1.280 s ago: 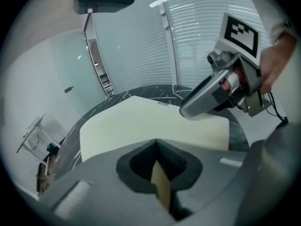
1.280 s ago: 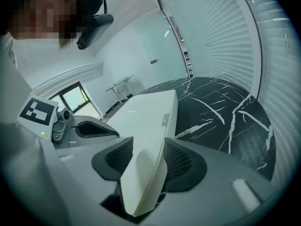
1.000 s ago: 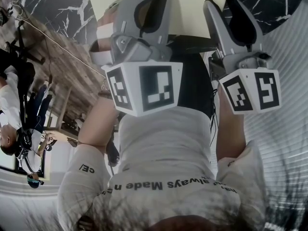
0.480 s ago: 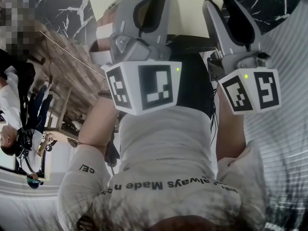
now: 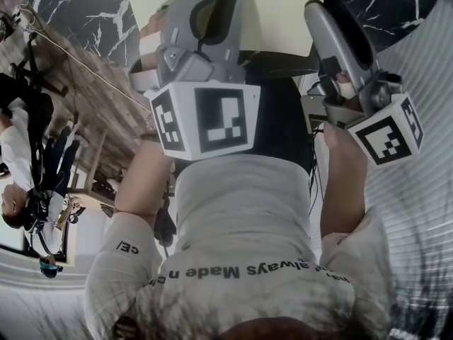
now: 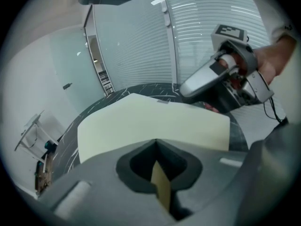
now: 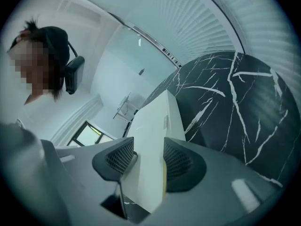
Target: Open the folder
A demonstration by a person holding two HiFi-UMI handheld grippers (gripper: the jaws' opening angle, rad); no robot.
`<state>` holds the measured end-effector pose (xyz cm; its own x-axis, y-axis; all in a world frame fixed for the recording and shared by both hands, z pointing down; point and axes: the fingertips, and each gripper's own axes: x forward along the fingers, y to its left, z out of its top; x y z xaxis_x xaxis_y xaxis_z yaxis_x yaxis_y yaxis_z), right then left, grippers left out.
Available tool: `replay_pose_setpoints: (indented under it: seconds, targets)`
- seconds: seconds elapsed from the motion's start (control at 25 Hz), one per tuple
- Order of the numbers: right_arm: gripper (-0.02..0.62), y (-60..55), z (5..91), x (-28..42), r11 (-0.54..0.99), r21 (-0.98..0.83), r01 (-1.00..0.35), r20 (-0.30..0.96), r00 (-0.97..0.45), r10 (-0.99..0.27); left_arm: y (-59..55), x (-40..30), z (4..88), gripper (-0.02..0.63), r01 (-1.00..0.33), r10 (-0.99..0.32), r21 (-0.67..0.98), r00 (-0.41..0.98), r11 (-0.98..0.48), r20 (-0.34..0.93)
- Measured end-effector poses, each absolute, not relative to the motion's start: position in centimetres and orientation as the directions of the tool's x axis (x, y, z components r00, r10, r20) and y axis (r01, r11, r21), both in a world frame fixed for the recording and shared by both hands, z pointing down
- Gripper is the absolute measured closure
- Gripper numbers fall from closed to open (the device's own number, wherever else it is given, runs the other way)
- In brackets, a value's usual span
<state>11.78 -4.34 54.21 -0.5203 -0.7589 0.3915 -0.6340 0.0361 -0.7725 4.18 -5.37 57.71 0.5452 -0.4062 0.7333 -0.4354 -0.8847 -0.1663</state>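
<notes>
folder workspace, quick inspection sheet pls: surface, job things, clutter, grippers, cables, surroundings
surface: black marble table, white veins
job's things: cream folder, held by both grippers
clutter: nothing seen
grippers: left gripper shut on the folder's edge; right gripper jaws have just been opening, folder between them, pads touching it
cables: black cable trailing from right gripper
surroundings: blinds, glass wall, person in the background

Soft, even indoor light; both gripper views bend and darken at edges.
</notes>
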Motion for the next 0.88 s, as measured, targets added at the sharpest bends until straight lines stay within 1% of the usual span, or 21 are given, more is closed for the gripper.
replay_pose_setpoints:
  seconds: [0.16,0.28,0.68,0.76,0.8,0.88]
  targets:
    - [0.397,-4.3,53.8,12.1,0.028,-0.825,-0.565,0.348,-0.545,-0.763,-5.4,4.2,57.8,0.607,-0.436,-0.408,-0.171,0.537,-0.884,0.738]
    - [0.397,-4.4,53.7,12.1,0.028,-0.842,-0.538,0.329,-0.555,-0.764,-5.5,4.2,57.8,0.607,-0.437,-0.408,-0.171,0.534,-0.883,0.74]
    - [0.396,-4.5,52.7,12.0,0.044,-0.862,-0.506,0.296,-0.57,-0.766,-5.5,4.2,58.0,0.607,-0.433,-0.4,-0.168,0.527,-0.886,0.75]
    - [0.399,-4.5,52.2,11.8,0.054,-0.865,-0.498,0.285,-0.578,-0.765,-5.4,4.2,58.0,0.607,-0.434,-0.396,-0.163,0.527,-0.886,0.752]
    - [0.417,-4.6,52.1,11.8,0.06,-0.864,-0.499,0.282,-0.58,-0.764,-5.5,4.2,58.0,0.607,-0.434,-0.395,-0.161,0.527,-0.886,0.752]
    - [0.405,-4.6,52.1,11.8,0.061,-0.861,-0.505,0.286,-0.58,-0.763,-5.5,4.2,57.9,0.607,-0.435,-0.393,-0.157,0.528,-0.886,0.752]
